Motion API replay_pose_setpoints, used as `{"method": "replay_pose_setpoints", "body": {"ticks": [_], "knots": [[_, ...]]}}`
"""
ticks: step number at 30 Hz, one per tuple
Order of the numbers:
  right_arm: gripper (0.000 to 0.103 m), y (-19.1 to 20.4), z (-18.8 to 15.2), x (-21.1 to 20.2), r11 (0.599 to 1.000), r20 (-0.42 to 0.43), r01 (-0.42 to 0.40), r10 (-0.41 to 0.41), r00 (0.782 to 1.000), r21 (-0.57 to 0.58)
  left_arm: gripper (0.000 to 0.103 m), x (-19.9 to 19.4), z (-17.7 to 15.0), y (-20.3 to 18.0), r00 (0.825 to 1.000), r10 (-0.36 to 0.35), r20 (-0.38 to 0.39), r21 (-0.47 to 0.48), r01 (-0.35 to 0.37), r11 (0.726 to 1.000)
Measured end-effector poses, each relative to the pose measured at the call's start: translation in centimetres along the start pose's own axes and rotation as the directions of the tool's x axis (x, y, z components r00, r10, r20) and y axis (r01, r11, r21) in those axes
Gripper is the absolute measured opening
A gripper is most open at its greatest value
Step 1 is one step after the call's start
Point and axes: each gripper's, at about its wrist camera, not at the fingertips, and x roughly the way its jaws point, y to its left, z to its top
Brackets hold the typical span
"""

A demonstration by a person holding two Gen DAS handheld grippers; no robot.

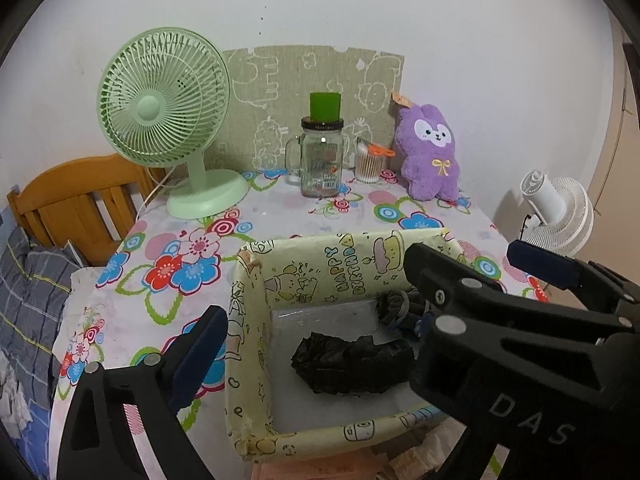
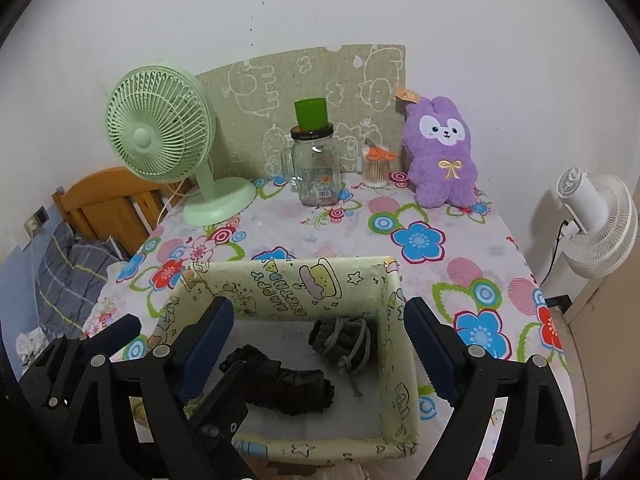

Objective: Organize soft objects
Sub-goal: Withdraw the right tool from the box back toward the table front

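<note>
A yellow cartoon-print box (image 1: 256,360) (image 2: 396,344) sits at the near edge of the flowered table. Inside lie a black crumpled soft item (image 1: 344,364) (image 2: 288,384) and a dark grey bundle tied with cord (image 1: 400,308) (image 2: 344,340). A purple plush toy (image 1: 432,152) (image 2: 440,152) stands upright at the back right against the wall. My left gripper (image 1: 316,344) is open and empty over the box. My right gripper (image 2: 320,348) is open and empty over the box; it also shows in the left wrist view (image 1: 472,276).
A green desk fan (image 1: 164,120) (image 2: 168,148) stands back left. A glass jar with a green cup on top (image 1: 322,152) (image 2: 314,160) and a cotton swab tub (image 1: 370,160) (image 2: 376,168) stand at the back. A white fan (image 2: 596,216) is beside the table, right. A wooden headboard (image 1: 80,200) is left.
</note>
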Motion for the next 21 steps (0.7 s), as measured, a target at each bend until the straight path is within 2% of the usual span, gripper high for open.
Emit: {"method": "replay_pose_setpoints", "body": {"ticks": [6,21], "knots": [[0.09,0.0,-0.1,-1.9,1.0,0.022,0.004,-0.004,1.0,-0.003,0.099,-1.5,0.1,0.3,1.0,-0.006,0.008,-0.035,0.006,0.999],[0.09,0.1,-0.9,-7.2,1.0,0.083,0.029,-0.028,0.996,-0.011,0.102,-6.2,-0.3,-0.7,0.997,0.014,0.075,-0.023,-0.012,1.0]]}}
